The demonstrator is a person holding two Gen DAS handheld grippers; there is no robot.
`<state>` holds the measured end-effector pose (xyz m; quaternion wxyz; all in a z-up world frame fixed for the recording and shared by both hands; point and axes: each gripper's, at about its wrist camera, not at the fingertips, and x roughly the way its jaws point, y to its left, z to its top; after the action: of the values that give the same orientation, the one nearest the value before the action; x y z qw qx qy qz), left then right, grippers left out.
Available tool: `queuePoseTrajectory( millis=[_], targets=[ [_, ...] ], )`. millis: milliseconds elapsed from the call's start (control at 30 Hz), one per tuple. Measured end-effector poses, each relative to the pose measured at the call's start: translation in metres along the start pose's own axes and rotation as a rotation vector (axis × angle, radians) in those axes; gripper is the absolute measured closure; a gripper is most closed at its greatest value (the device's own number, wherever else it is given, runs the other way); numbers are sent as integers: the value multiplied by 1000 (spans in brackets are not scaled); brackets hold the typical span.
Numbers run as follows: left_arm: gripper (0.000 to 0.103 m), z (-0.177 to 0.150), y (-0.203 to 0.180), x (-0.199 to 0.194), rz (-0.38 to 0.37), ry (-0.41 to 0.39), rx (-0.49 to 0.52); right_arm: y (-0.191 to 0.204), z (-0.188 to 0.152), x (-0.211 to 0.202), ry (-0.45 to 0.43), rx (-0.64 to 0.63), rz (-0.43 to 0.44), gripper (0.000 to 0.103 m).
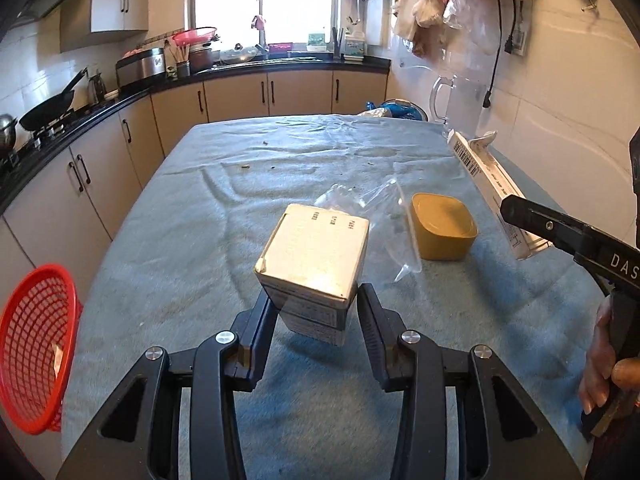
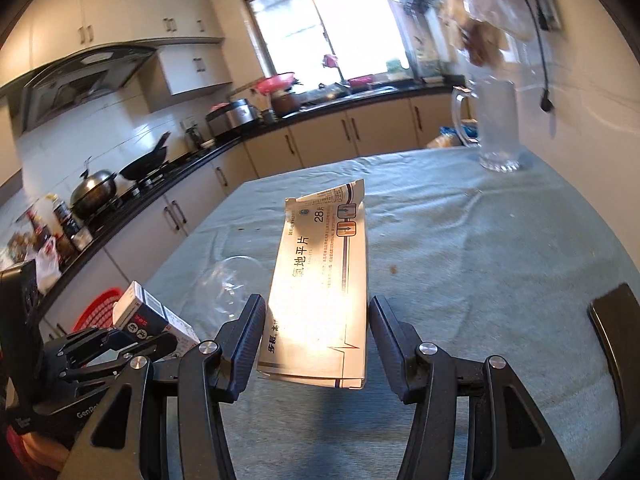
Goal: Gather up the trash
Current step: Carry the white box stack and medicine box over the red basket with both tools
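Observation:
My left gripper (image 1: 316,312) is shut on a small white carton (image 1: 316,256) and holds it just above the blue-grey tablecloth (image 1: 200,240). In the right wrist view the same carton (image 2: 148,316) shows at lower left in the left gripper (image 2: 160,340). My right gripper (image 2: 316,320) is shut on a long flat white medicine box (image 2: 320,300), which hangs tilted over the table. That long box (image 1: 492,188) and the right gripper (image 1: 520,224) appear at the right edge of the left wrist view, with a hand on the handle. A clear plastic bag (image 1: 380,216) lies on the cloth.
A red mesh basket (image 1: 36,348) hangs off the table's left edge. A yellow tub (image 1: 442,226) sits beside the plastic bag. A glass pitcher (image 2: 496,128) stands at the far right corner. Small crumbs dot the cloth. Kitchen counters run along the left and back.

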<state>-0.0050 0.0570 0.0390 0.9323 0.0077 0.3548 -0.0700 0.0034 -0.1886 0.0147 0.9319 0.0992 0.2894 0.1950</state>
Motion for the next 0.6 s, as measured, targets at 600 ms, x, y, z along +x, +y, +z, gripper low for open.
queuePoseTrajectory(
  millis=[600],
  targets=[
    [63, -20, 35, -53, 28, -61, -62, 47, -14, -16, 34, -69, 46, 45]
  ],
)
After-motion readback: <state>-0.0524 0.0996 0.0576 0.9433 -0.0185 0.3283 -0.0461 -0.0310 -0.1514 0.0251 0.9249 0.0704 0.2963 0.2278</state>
